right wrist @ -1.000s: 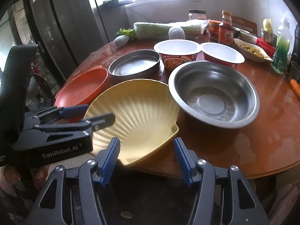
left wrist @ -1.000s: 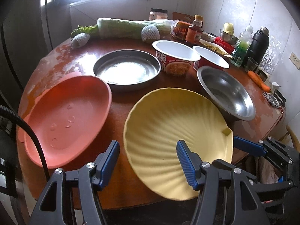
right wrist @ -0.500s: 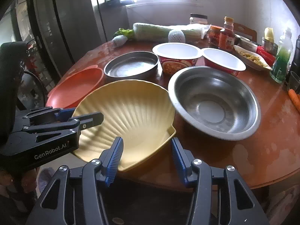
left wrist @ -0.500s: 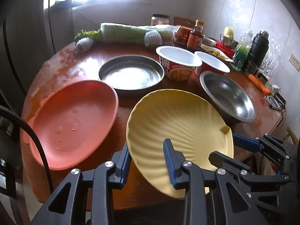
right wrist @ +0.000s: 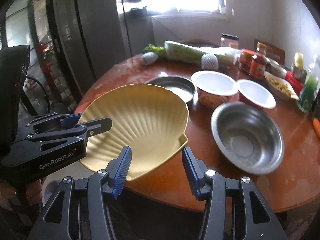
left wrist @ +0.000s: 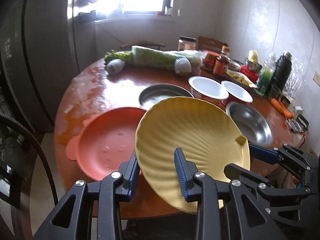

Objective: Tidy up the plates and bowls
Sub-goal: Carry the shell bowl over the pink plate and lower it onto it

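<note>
Your left gripper (left wrist: 158, 172) is clamped on the near rim of the yellow shell plate (left wrist: 192, 136), one ribbed blue pad above the rim and one below; its jaws were closing within the last second and now bite the plate. Your right gripper (right wrist: 155, 170) grips the plate's squared hinge corner, the plate edge running between its two blue pads (right wrist: 123, 172), which press on it. The plate hangs tilted between the two grippers, clear of the round red-brown wooden table (left wrist: 96, 92). It is matte plastic, scallop-shaped, with fine ridges fanning out from the hinge.

Just left of your left fingers lies a smooth salmon-pink plate (left wrist: 108, 140) with small raised dimples. Past the shell plate's far edge sits a shallow steel pan (right wrist: 174, 86); to the right of your right fingers, a deep polished steel bowl (right wrist: 248, 138). Beyond it stand two red paper noodle cups (right wrist: 216, 88) with white interiors; their print is unreadable. "GenRobot.AI" is printed in white on the left gripper's black body.
</note>
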`<control>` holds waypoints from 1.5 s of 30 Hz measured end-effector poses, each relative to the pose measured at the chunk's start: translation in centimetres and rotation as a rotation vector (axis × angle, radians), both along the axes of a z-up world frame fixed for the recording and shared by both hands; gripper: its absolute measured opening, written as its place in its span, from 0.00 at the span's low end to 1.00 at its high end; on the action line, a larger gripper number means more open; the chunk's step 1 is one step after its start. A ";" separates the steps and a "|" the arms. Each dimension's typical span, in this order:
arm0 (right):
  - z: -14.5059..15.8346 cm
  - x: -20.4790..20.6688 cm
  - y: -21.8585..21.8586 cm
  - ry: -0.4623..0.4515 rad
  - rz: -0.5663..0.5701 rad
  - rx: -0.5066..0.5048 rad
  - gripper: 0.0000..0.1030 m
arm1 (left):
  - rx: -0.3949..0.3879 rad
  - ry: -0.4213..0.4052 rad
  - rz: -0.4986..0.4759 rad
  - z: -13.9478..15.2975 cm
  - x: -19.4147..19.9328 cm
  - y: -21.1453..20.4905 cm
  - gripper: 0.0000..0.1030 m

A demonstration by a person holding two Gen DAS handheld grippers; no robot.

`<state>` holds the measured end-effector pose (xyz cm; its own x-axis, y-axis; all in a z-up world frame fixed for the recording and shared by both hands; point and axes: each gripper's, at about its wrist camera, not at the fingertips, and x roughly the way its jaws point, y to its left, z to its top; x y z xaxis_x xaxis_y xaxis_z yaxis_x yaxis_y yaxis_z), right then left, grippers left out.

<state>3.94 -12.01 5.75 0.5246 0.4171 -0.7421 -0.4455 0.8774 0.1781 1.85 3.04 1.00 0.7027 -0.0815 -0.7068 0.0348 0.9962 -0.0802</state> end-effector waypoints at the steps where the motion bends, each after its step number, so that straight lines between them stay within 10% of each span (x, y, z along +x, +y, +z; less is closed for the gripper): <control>1: 0.3 0.1 0.5 -0.008 0.011 -0.002 0.53 | 0.000 -0.004 0.008 0.2 0.0 0.4 0.33; 25: 0.7 4.4 9.5 -0.050 0.193 -0.012 0.49 | -0.036 0.054 0.157 -2.7 2.7 7.5 0.33; 45: -1.9 4.7 7.6 0.021 0.136 -0.034 0.49 | -0.039 0.033 0.176 -3.4 2.9 9.1 0.33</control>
